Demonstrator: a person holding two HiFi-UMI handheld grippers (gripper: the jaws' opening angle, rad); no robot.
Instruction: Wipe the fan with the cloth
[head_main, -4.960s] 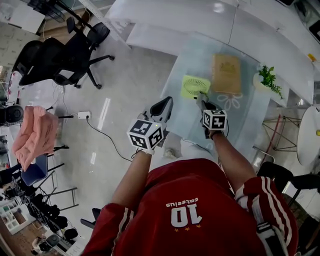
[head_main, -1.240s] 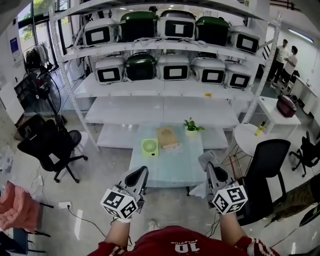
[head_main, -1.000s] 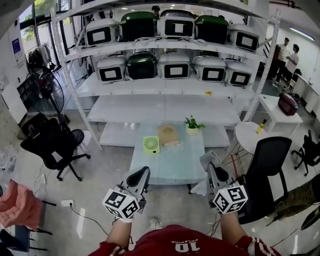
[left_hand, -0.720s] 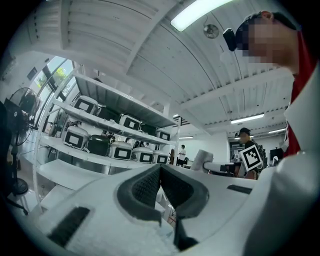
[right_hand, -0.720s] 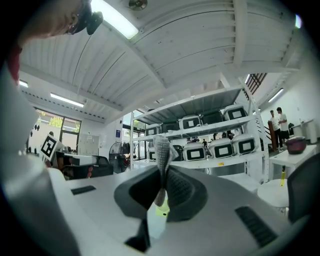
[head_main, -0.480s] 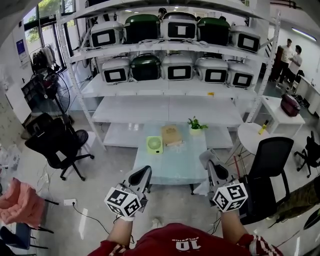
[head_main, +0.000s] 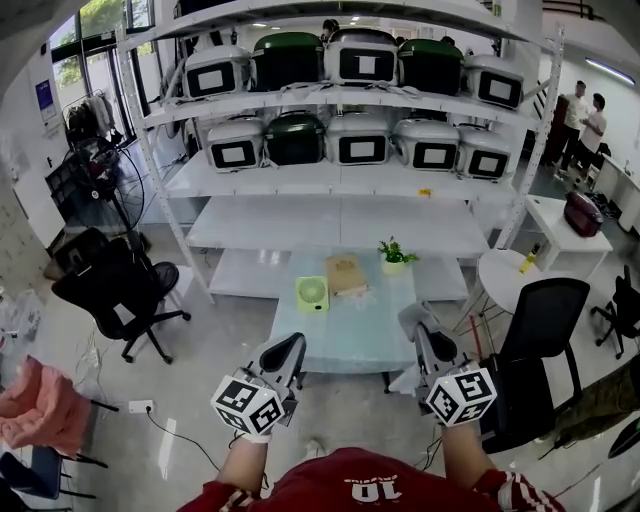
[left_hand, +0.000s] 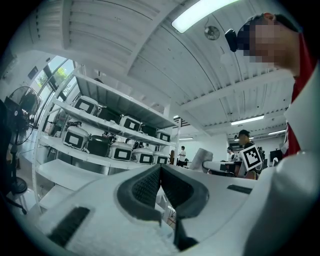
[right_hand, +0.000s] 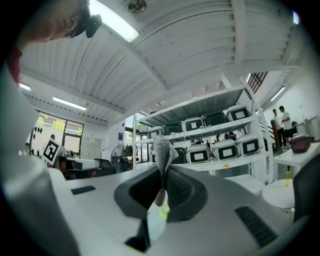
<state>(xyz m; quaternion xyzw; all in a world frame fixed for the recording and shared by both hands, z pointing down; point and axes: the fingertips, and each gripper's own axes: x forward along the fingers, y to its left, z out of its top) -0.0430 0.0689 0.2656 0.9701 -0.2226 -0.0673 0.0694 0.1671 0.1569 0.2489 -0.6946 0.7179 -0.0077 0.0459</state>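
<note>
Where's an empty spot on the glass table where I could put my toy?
The whole near half of the glass table is bare, from the green fan and brown box forward to the front edge. The far end is crowded: fan, box and potted plant sit close together there.

- The room is bright. Long white ceiling lights (right_hand: 114, 20) glow overhead.
- Daylight comes through tall windows (head_main: 95, 18) on the left.
- The straight white shelves (head_main: 330, 98) look bent.
- Both gripper views have dark round corners.
</note>
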